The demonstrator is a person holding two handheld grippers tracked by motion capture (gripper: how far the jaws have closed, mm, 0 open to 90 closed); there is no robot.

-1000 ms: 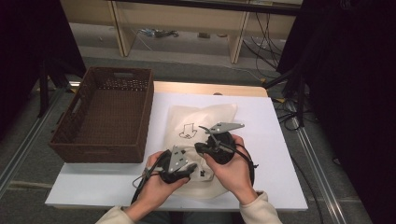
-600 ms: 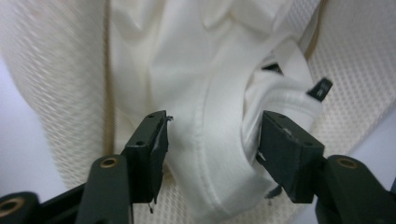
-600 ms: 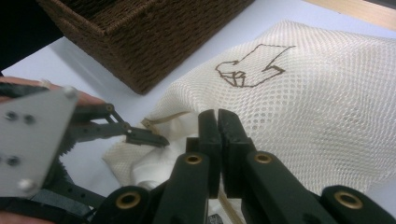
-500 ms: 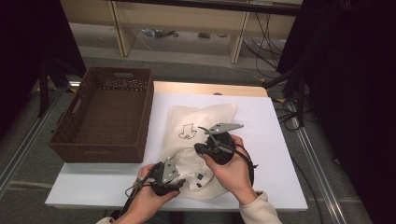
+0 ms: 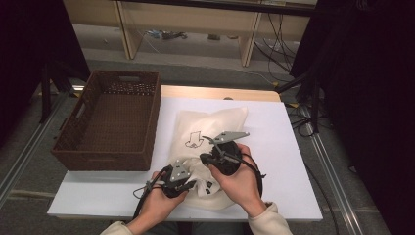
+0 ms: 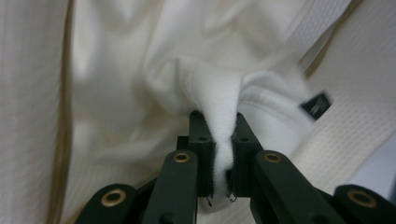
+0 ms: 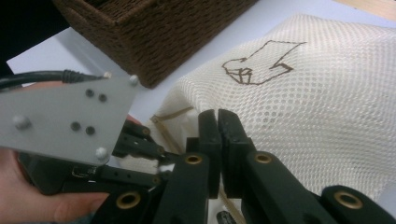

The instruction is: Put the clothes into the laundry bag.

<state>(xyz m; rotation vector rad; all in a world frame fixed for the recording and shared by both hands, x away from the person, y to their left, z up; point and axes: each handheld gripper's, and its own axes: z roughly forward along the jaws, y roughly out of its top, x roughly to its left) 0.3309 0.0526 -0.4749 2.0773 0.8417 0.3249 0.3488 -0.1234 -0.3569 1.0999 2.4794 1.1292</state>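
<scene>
We are seeing the left tongs (image 6: 223, 144) clamping white cloth (image 6: 219, 93) at the lower centre; the right tongs (image 7: 218, 122) are pressed together over the mesh bag (image 5: 215, 125) on the table (image 5: 288, 147).

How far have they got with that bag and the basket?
Early, it seems. The brown basket is empty, so nothing looks finished. In hand: the left tool is clamped on a white garment by the mesh bag, with the right tool shut beside it. Left, probably: moving the garment.
</scene>
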